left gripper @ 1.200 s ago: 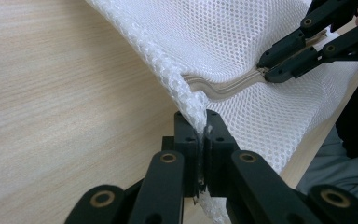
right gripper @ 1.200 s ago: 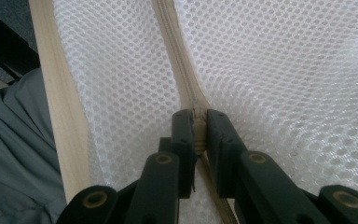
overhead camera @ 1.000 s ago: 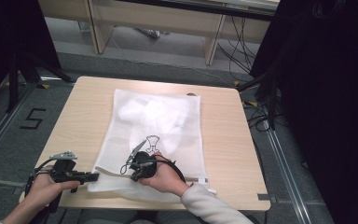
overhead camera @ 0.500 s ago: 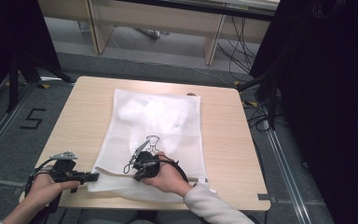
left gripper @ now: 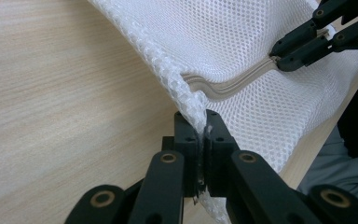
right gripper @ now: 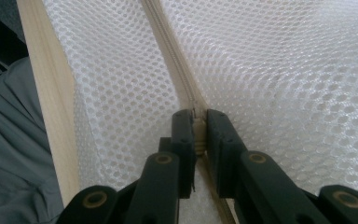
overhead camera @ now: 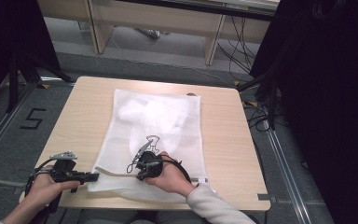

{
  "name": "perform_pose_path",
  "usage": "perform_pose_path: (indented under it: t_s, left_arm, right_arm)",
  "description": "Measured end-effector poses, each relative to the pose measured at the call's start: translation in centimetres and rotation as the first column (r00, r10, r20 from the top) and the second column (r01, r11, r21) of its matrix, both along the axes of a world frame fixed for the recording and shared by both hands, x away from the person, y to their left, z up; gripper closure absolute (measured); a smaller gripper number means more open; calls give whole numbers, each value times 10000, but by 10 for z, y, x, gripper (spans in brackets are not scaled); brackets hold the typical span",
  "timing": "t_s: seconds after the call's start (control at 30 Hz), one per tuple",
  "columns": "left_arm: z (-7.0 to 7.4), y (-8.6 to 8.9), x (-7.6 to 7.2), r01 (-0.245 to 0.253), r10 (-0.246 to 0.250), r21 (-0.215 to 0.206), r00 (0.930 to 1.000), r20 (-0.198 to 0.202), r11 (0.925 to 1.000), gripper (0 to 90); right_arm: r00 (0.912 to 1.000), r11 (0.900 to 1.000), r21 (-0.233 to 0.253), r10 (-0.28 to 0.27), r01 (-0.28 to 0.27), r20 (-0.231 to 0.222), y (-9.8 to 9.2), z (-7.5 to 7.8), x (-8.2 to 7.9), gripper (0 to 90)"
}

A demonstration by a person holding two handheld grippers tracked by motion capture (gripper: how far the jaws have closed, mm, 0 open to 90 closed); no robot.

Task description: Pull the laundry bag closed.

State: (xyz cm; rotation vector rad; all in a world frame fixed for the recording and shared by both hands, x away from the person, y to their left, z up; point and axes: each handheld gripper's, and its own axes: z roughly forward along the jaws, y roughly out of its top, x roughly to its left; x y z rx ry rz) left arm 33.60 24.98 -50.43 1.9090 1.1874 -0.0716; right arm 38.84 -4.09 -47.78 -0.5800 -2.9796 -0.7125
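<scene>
White mesh bag (overhead camera: pixel 156 140) flat on wooden table (overhead camera: pixel 223 140), near front edge. My left gripper (left gripper: pixel 200 140) clamped on bag's corner. My right gripper (right gripper: pixel 198 123) pinching zipper pull (right gripper: pixel 198 122) on beige zipper (left gripper: pixel 233 84).

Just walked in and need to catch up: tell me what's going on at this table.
A person is working on a white mesh laundry bag lying flat on a wooden table, with a gripper in each hand. The left gripper is clamped on the bag's near corner, holding it taut. The right gripper is pinched on the zipper that runs along the bag's near edge, at what looks like the slider. Whether the zipper is being opened or closed can't be told.
</scene>
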Motion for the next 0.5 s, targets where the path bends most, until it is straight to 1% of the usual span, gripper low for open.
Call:
perform_pose_path:
  t_s: [0.1,0.13,0.17,0.2,0.37,0.5]
  left_arm:
    - [0,0,0,-8,8,2,10000,3,10000,856]
    - [0,0,0,-19,19,18,10000,5,10000,856]
    - [0,0,0,-15,15,8,10000,-4,10000,856]
    - [0,0,0,-57,57,-11,10000,-11,10000,856]
    - [0,0,0,-53,53,-7,10000,-15,10000,856]
    - [0,0,0,-53,53,7,10000,-15,10000,856]
  right_arm:
    - [10000,10000,-23,82,-82,48,-1,0,0,824]
    - [10000,10000,-22,-25,25,-31,-2,0,0,824]
    - [10000,10000,-60,-15,15,46,-2,0,0,824]
    - [10000,10000,-44,-11,11,-32,-2,1,0,824]
    - [10000,9999,-88,-47,47,55,-5,1,0,824]
    - [10000,10000,-23,-69,69,-45,-6,1,0,823]
